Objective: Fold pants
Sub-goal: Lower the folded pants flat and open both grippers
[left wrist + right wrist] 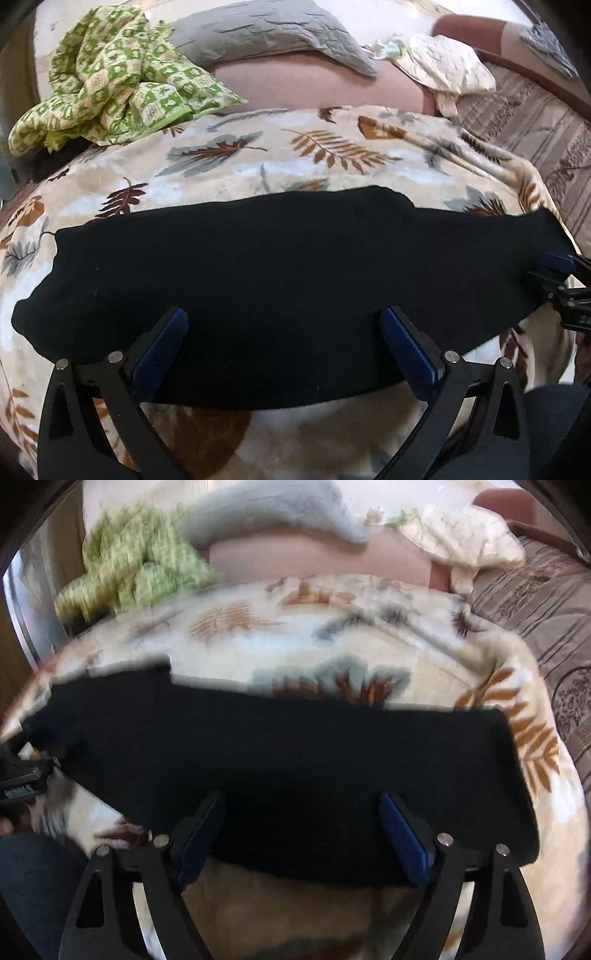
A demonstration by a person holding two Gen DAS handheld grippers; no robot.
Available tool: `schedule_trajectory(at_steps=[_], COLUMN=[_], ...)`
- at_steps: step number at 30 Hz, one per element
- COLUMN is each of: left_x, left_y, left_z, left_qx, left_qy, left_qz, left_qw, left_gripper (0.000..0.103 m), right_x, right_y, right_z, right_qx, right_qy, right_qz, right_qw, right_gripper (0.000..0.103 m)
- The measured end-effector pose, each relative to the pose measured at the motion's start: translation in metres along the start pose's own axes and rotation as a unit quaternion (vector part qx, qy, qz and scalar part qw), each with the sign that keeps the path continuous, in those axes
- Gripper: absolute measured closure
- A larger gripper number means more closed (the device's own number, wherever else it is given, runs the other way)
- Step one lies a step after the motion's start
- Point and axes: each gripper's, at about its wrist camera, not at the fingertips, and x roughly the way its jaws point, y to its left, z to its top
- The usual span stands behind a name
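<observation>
Black pants (pixel 280 266) lie flat in a long folded band across the leaf-print blanket (pixel 236 155). My left gripper (pixel 284 325) stands open over the band's near edge, its blue pads wide apart with only flat cloth below them. In the right wrist view the same pants (pixel 295 760) stretch from left to right. There my right gripper (pixel 301 812) is also open above the near edge, nothing pinched. The right gripper's tip shows at the pants' right end (pixel 557 280) in the left wrist view. The right wrist view is blurred.
A crumpled green patterned cloth (pixel 110 74) lies at the back left. A grey pillow (pixel 266 33) and a cream crumpled cloth (pixel 443 70) sit behind the blanket. A striped brown cover (pixel 535 125) runs along the right. A person's dark-clothed leg (pixel 33 886) is near the lower left.
</observation>
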Motion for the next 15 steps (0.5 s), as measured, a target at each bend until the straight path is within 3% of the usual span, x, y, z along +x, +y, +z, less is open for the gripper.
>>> schedule_trajectory(at_steps=[3,12,15], left_x=[0.0021,0.0015,0.0016], left_y=[0.0027,-0.001,-0.0015], left_z=[0.0057,0.0046,0.0061], left_qx=[-0.014,-0.02,-0.02], left_qy=[0.012,0.013,0.018], left_qz=[0.001,0.017,0.018], left_qw=[0.9998,0.9996,0.9995], left_gripper=[0.0,0.0,0.0], right_x=[0.0012,-0.0037,-0.0025], right_y=[0.0009,0.0024,0.0031], right_z=[0.0024,-0.0013,0.0002], right_qx=[0.004,0.006,0.012], right_qy=[0.013,-0.006,-0.004], right_qz=[0.0,-0.008,-0.005], right_qw=[1.0,1.0,1.0], right_gripper=[0.013,0.012,0.005])
